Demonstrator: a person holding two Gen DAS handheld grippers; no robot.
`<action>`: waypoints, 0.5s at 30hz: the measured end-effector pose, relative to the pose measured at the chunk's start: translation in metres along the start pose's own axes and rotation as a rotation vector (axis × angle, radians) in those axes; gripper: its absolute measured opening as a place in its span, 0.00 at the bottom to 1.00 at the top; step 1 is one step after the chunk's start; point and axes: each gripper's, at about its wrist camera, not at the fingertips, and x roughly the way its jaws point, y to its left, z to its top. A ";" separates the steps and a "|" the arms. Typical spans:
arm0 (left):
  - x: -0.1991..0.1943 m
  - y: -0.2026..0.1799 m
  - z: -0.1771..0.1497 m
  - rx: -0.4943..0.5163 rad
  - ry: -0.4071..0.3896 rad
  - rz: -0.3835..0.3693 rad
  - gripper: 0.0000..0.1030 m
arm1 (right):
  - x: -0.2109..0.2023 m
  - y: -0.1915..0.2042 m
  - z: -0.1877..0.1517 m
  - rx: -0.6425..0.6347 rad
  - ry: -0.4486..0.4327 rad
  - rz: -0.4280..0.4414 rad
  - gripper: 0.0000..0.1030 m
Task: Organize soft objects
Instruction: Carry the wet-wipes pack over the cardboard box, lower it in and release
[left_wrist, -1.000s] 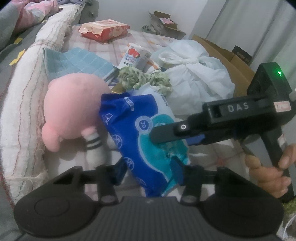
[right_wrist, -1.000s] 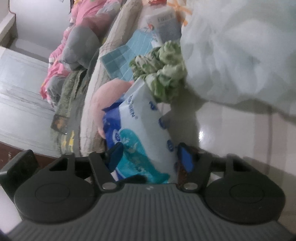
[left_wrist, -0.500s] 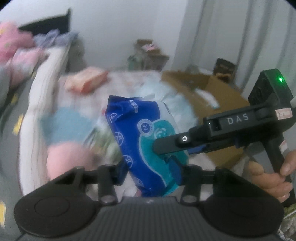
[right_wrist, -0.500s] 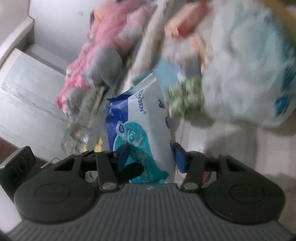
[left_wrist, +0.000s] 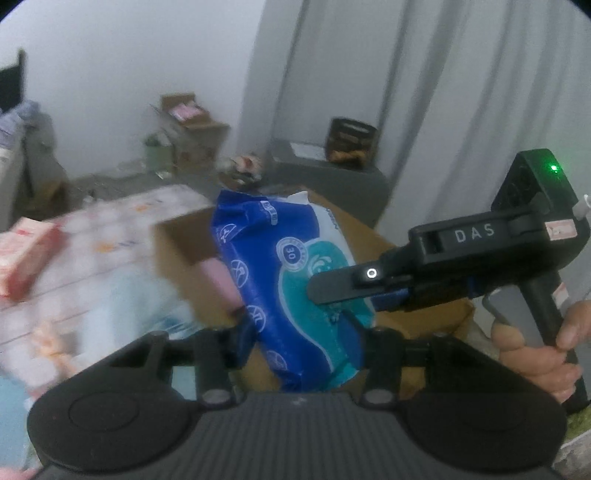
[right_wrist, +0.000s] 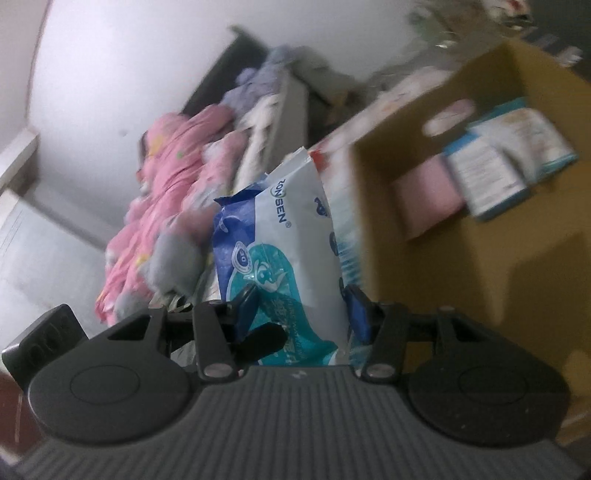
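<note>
A blue and white wet-wipe pack (left_wrist: 291, 280) hangs in the air, held from two sides. My left gripper (left_wrist: 303, 332) is shut on its lower end. My right gripper (left_wrist: 332, 291) comes in from the right, held by a person's hand (left_wrist: 535, 350), and clamps the teal part of the pack. In the right wrist view the right gripper (right_wrist: 301, 306) pinches the pack (right_wrist: 288, 240) between its blue pads, and a left finger (right_wrist: 266, 339) crosses in front. An open cardboard box (right_wrist: 443, 258) stands just right of the pack, and behind it in the left wrist view (left_wrist: 177, 240).
Inside the box lie a pink item (right_wrist: 424, 199) and a white and blue packet (right_wrist: 495, 173). The bed with a checked sheet (left_wrist: 92, 251) and a pink-red pack (left_wrist: 26, 254) lies to the left. Pink bedding (right_wrist: 166, 184) is piled behind. Curtains (left_wrist: 443, 92) hang at the back right.
Both grippers have lifted the pack off the bed and swung it toward the cardboard box. The right jaws narrowed onto the pack. The pink plush and green bundle have left the views.
</note>
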 end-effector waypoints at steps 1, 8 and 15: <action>0.011 -0.002 0.003 0.002 0.017 -0.008 0.48 | 0.000 -0.011 0.009 0.019 0.009 -0.012 0.49; 0.070 0.005 0.007 -0.017 0.140 0.021 0.57 | 0.027 -0.084 0.042 0.127 0.066 -0.063 0.49; 0.055 0.029 0.000 -0.031 0.115 0.066 0.61 | 0.096 -0.138 0.036 0.205 0.199 -0.234 0.49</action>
